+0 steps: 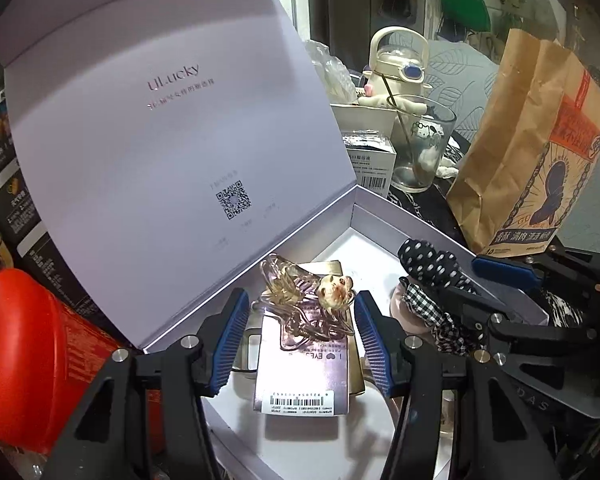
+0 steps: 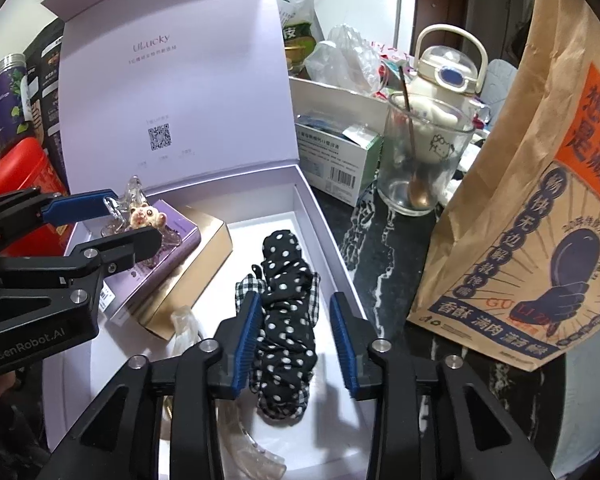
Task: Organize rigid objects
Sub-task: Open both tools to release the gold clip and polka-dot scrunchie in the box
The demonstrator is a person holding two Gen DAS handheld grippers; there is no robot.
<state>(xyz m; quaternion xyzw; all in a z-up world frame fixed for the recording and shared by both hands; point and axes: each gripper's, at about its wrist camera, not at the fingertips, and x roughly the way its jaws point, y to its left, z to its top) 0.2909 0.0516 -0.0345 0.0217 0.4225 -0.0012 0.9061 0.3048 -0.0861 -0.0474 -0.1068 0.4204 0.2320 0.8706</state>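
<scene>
A white gift box (image 1: 384, 210) (image 2: 332, 240) stands open with its lid up. Inside, a clear hair claw with a small bear charm (image 1: 336, 290) (image 2: 144, 216) lies on a lilac carton (image 1: 304, 372) (image 2: 168, 252) over a gold box (image 2: 196, 276). My left gripper (image 1: 300, 328) (image 2: 116, 220) is open with its fingers on either side of the claw. A black polka-dot bow (image 2: 288, 320) (image 1: 436, 268) lies with a gingham piece in the box. My right gripper (image 2: 296, 336) (image 1: 496, 280) is open around the bow.
A brown paper bag (image 2: 532, 200) stands right of the box. A glass with a spoon (image 2: 420, 160), a cream bottle (image 2: 448, 68) and small cartons (image 2: 336, 160) stand behind. A red container (image 1: 24, 352) is at the left. A clear plastic piece (image 2: 240, 440) lies at the box front.
</scene>
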